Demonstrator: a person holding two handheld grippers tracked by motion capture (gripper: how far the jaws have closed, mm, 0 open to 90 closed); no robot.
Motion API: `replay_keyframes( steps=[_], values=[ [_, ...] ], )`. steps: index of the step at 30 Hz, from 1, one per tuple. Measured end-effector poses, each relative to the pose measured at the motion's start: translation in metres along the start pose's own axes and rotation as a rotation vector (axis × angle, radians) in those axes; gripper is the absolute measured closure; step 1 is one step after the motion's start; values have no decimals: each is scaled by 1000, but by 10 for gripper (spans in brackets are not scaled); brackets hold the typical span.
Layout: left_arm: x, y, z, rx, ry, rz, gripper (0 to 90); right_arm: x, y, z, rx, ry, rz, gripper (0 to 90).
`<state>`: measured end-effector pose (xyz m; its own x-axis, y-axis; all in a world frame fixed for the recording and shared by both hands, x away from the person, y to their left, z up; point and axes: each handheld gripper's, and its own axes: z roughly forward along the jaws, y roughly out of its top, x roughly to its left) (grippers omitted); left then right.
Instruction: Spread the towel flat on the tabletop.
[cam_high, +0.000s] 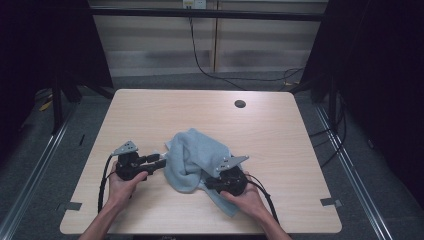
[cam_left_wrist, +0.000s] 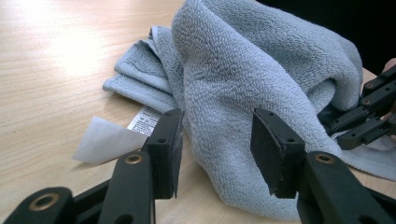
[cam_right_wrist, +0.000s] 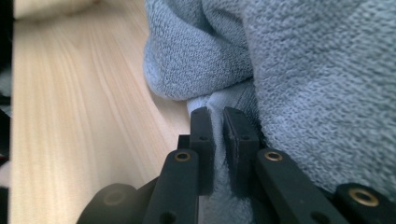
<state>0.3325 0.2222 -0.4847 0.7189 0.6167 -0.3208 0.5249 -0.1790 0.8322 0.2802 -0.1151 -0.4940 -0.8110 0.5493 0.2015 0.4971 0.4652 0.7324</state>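
A light blue towel (cam_high: 196, 156) lies bunched in a heap on the wooden table (cam_high: 150, 115), toward the front middle. My left gripper (cam_high: 159, 161) is at the towel's left side, open, with its jaws on either side of a hanging fold of the towel (cam_left_wrist: 224, 107). A white care label (cam_left_wrist: 106, 138) sticks out under the heap. My right gripper (cam_high: 210, 183) sits at the towel's front right, shut on a pinched fold of the towel (cam_right_wrist: 218, 122). The right gripper's black linkages (cam_left_wrist: 369, 112) appear behind the heap in the left gripper view.
A round cable hole (cam_high: 240, 104) sits near the table's far edge. Bare tabletop stretches to the left, right and behind the towel. Dark frame posts and cables stand on the floor beyond the table.
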Motion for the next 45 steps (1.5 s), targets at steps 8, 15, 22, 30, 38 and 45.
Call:
replay_keyframes(
  steps=[8,15,22,30,38,45],
  values=[
    [-2,0,1,2,-6,4,531,1,3,-8,-17,19,11,866],
    [4,1,-7,-28,16,-21,515,-1,32,-39,-148,28,26,873],
    [11,2,-15,-53,30,-45,515,-14,87,-93,-374,-1,27,876],
    [7,2,-8,-30,18,-20,520,-63,101,-138,-567,-129,148,876],
    [-4,7,18,49,8,30,548,-92,55,-92,-342,-259,205,874],
    [5,17,49,90,26,43,559,-92,19,-40,-201,-223,236,871]
  ],
)
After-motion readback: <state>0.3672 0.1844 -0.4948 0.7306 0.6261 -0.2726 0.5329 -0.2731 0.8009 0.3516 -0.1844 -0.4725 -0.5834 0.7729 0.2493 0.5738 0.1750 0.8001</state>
